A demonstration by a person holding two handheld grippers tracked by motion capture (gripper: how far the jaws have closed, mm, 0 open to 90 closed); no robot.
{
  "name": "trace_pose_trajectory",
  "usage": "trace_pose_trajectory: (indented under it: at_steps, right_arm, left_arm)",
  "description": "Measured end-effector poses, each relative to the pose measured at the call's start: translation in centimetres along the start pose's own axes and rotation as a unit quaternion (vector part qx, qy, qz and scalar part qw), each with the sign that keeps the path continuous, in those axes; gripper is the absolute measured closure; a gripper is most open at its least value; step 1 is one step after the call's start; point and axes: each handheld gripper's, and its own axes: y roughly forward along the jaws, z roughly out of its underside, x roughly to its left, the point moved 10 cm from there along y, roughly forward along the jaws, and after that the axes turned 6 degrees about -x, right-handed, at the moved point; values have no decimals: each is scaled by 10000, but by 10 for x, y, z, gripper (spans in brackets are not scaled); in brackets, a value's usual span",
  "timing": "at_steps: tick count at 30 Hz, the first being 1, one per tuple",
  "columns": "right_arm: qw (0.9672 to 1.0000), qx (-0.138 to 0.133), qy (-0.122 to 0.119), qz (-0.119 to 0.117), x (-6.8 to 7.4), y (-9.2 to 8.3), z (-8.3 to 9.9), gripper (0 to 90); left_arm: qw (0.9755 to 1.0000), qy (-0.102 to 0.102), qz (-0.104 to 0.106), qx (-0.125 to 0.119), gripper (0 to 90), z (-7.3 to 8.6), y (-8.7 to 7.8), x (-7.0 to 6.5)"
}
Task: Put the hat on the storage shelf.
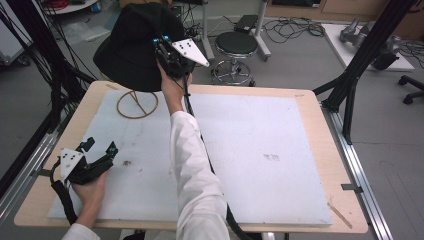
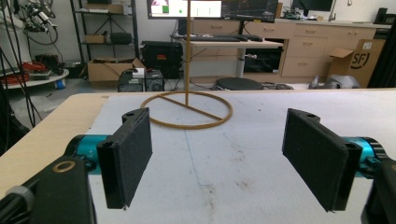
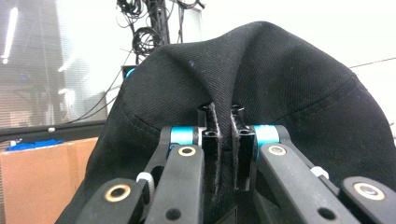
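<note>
The right tongs (image 1: 167, 50) were clamped on a fold of the black hat (image 1: 132, 45), holding it up in the air above the far left corner of the bench (image 1: 310, 150). In the right gripper view the two pads (image 3: 212, 140) stood almost together with the cloth pinched between them, the crown (image 3: 261, 84) bunched into a ridge just above the grip. The wooden hat stand (image 1: 137, 104) stood on the white mat (image 1: 260, 150) with its ring base just below the hanging hat; its upright post (image 2: 188, 46) showed in the left gripper view, rising from the ring.

The step in hand looked like setting the hat onto that stand. To do it well, the hat's open underside should come level over the post's top before being lowered, and the pinch should hold until the crown bears on the post. From above the hat covered the post's tip, so whether it had already touched could not be told.

The left tongs (image 1: 97, 150) lay near the left front of the mat, jaws spread wide with nothing between them.

No box, tray or bowl stood on the bench; the hat's hollow was the only holder, and its inside was out of sight.
</note>
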Motion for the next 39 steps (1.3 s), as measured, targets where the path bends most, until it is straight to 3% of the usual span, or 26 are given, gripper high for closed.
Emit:
trace_pose_trajectory:
  at_steps: [8,11,15,17,23,25,30,39]
  right_arm:
    - [9998,82,162,17,8,22,17,862]
    - [9998,131,133,-103,20,33,23,862]
    - [9991,335,101,-225,32,41,35,862]
    - [9977,593,63,-310,39,45,49,862]
    - [9948,912,33,-457,45,46,70,861]
    - [9919,1130,9,-577,52,46,82,861]
    - [9898,1292,-10,-596,56,46,95,861]
    - [9872,1481,-40,-588,54,43,102,858]
  left_arm:
    - [9999,-45,-132,-53,245,-2,-5,10]
    - [9998,-68,-172,-60,245,-2,-6,13]
    - [9998,-95,-171,-53,245,-2,-8,13]
    - [9998,-83,-150,-60,248,-3,-8,12]
    - [9999,-58,-138,-60,248,-3,-9,11]
    - [9998,-61,-166,-64,248,-3,-9,12]
    - [9998,-69,-174,-55,248,-3,-10,13]
    - [9998,-52,-161,-64,248,-3,-9,11]
